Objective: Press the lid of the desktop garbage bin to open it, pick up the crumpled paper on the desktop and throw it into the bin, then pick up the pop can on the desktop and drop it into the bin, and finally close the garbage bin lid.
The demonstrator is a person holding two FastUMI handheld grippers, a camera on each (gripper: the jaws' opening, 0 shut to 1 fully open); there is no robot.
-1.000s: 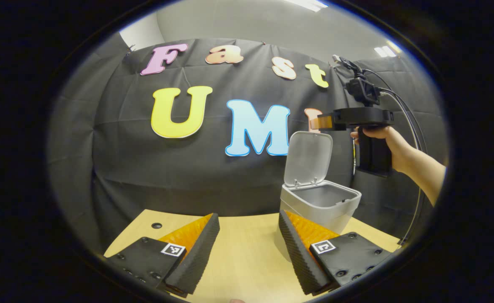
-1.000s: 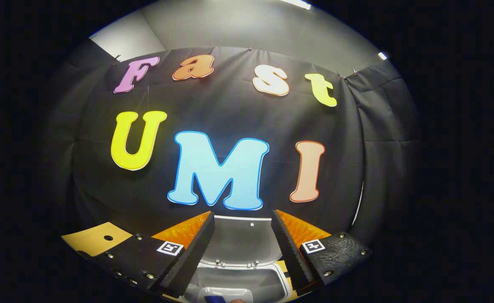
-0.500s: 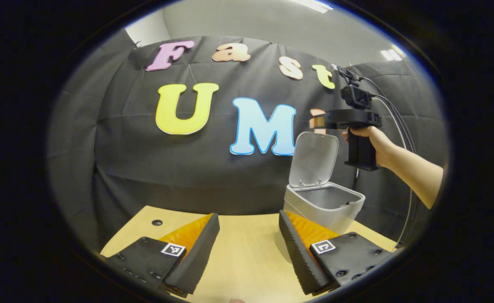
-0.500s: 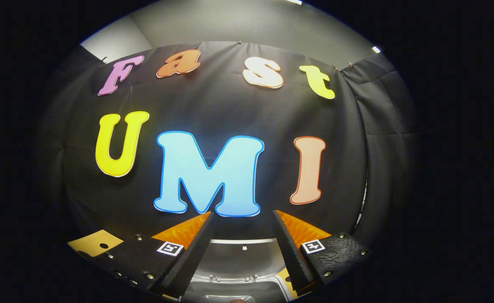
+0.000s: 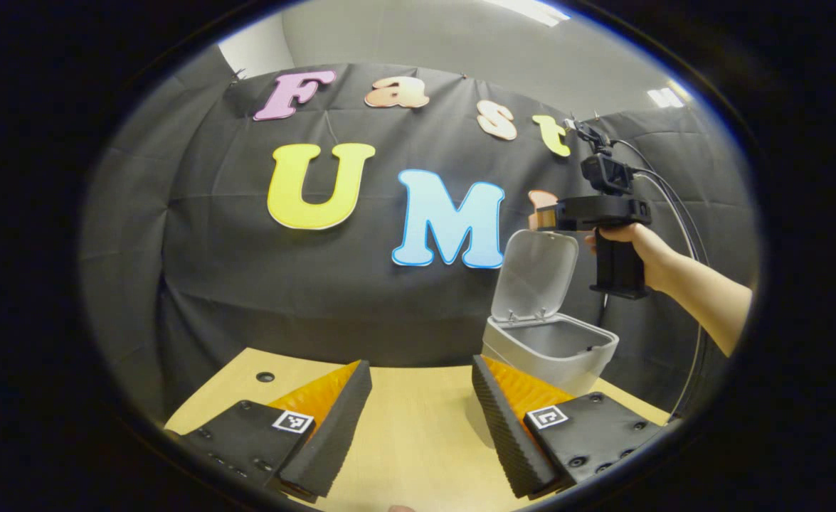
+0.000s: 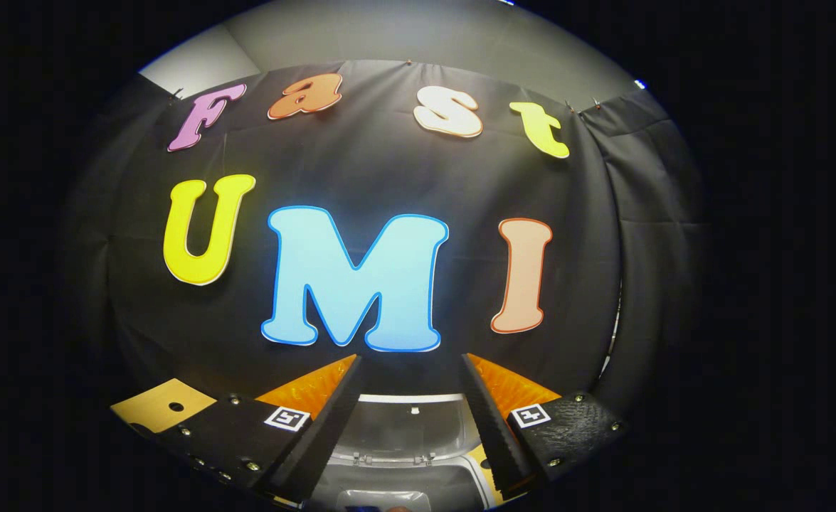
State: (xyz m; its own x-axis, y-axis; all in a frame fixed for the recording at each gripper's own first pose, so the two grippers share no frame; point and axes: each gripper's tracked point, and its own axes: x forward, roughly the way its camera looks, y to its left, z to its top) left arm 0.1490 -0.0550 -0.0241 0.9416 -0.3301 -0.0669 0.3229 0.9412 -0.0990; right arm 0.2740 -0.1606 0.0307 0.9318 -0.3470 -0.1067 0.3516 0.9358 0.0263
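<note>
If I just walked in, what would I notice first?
The little grey garbage bin on the wooden table, with its lid standing wide open. Right above it, a hand holds the right tool, open and empty. The left tool waits low over the table, open too.

Count: one garbage bin (image 5: 547,350), one lid (image 5: 536,272), two claws (image 5: 421,419) (image 5: 547,216), one tabletop (image 5: 418,455).

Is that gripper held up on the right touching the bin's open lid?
Apart. In the left gripper view, dark cloth shows between the right gripper and the top edge of the raised lid.
</note>
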